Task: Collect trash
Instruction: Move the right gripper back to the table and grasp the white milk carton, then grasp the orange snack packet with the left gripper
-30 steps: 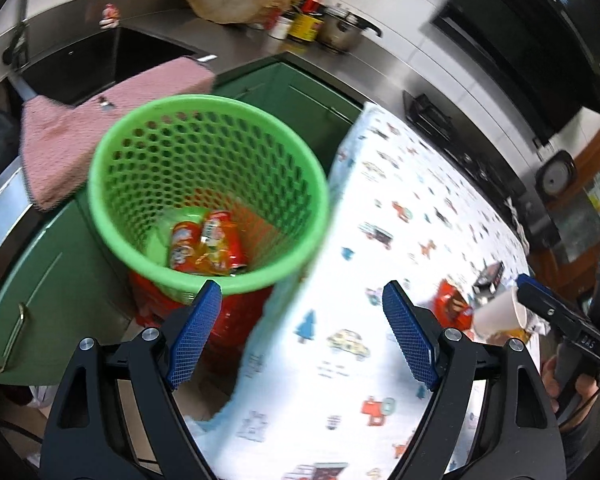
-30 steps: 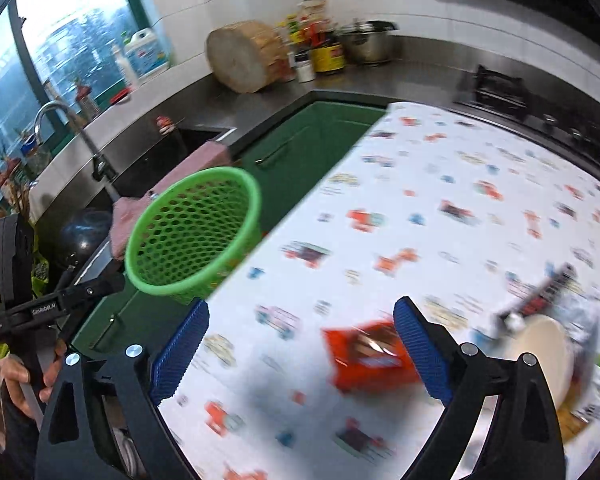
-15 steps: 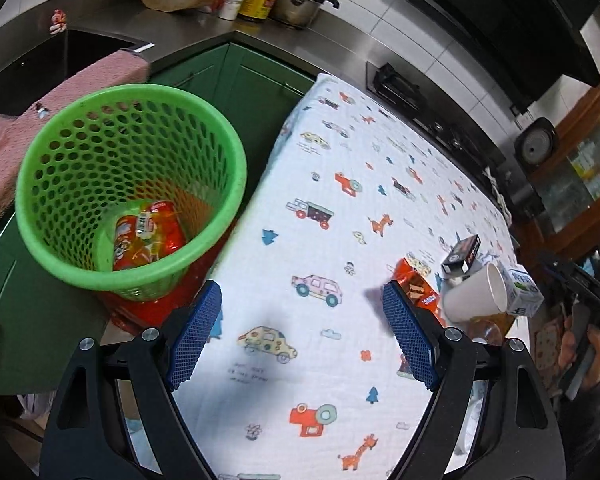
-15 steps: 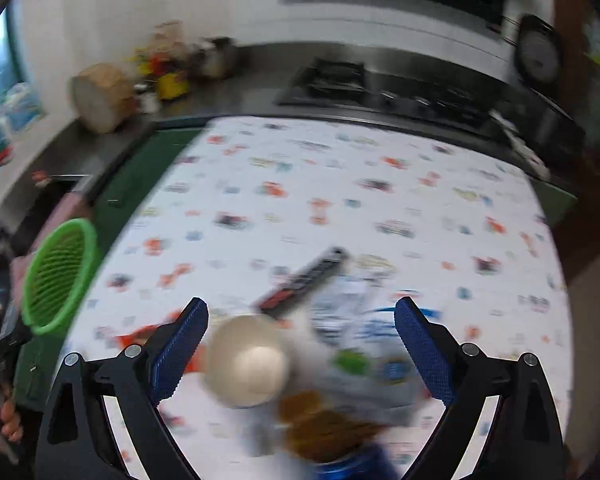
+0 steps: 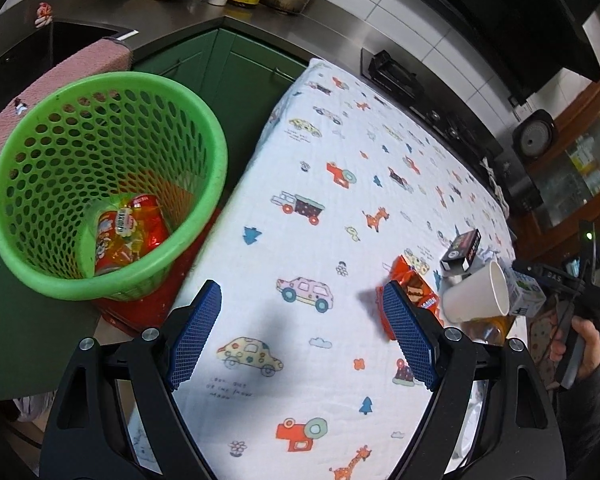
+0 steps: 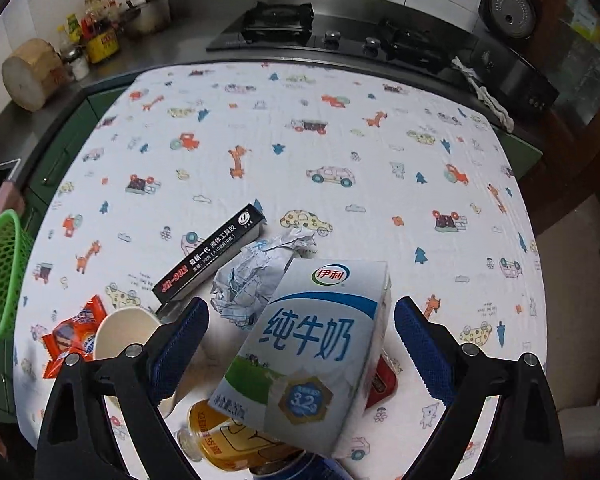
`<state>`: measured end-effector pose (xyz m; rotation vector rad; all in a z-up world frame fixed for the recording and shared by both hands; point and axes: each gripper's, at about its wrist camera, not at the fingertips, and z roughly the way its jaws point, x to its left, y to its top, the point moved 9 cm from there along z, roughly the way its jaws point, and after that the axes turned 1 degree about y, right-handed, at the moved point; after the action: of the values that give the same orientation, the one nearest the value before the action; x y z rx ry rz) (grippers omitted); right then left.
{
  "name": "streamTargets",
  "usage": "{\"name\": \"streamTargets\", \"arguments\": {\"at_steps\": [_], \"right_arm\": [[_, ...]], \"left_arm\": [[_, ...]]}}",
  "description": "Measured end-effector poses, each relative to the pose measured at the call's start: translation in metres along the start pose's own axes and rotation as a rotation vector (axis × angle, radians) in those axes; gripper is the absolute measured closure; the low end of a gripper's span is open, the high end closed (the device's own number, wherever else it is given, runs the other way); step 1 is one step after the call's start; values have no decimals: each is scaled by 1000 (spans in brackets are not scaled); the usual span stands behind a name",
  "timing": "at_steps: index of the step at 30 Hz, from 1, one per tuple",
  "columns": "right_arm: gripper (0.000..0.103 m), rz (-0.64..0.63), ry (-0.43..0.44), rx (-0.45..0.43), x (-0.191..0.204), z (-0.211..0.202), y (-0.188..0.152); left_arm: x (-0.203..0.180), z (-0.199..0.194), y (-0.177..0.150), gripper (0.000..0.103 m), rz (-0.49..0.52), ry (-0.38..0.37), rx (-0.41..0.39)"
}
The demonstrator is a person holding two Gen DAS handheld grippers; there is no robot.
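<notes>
I am holding my left gripper point(image 5: 302, 332) over the near edge of the table point(image 5: 340, 184), its jaws standing wide with nothing between them but the patterned cloth below. Just off the table's left edge the green basket point(image 5: 112, 280) is sitting on something red, and a red and yellow snack bag point(image 5: 128, 232) is lying in its bottom.

My right gripper point(image 6: 300, 344) is pointing steeply down over the pile of trash at the near side of the table, jaws wide as well. The milk carton point(image 6: 316, 356) is lying tilted between the blue pads point(image 6: 420, 344), with clear space on both sides, so I am not gripping it. Under the carton's near end a yellow bottle point(image 6: 224, 436) is lying on its side, and something red is showing at its right edge. Behind the carton a crumpled paper point(image 6: 256, 276) is resting, with a long black box point(image 6: 212, 260) lying just to its left. A paper cup point(image 6: 124, 332) is lying on its side near my left pad, touching an orange wrapper point(image 6: 76, 332) beside it. The basket is well apart from this pile, at the far left edge of this view.
</notes>
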<state>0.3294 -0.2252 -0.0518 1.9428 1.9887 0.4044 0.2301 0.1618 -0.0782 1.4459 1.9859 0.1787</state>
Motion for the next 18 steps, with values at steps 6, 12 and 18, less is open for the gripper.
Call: {"name": "streamTargets", "arguments": {"at_steps": [6,12,18], "right_arm": [[12,4,-3,36,-3,6,-5],[27,14,16,56,-8,10,-13],[30,12,49,38,-9,1,-18]], "left_arm": [[-8,7,-1,21,4,-7,12],[-27,18,-4,21,31,-18,35],[-44,30,-9,21,71,-18,59]]}}
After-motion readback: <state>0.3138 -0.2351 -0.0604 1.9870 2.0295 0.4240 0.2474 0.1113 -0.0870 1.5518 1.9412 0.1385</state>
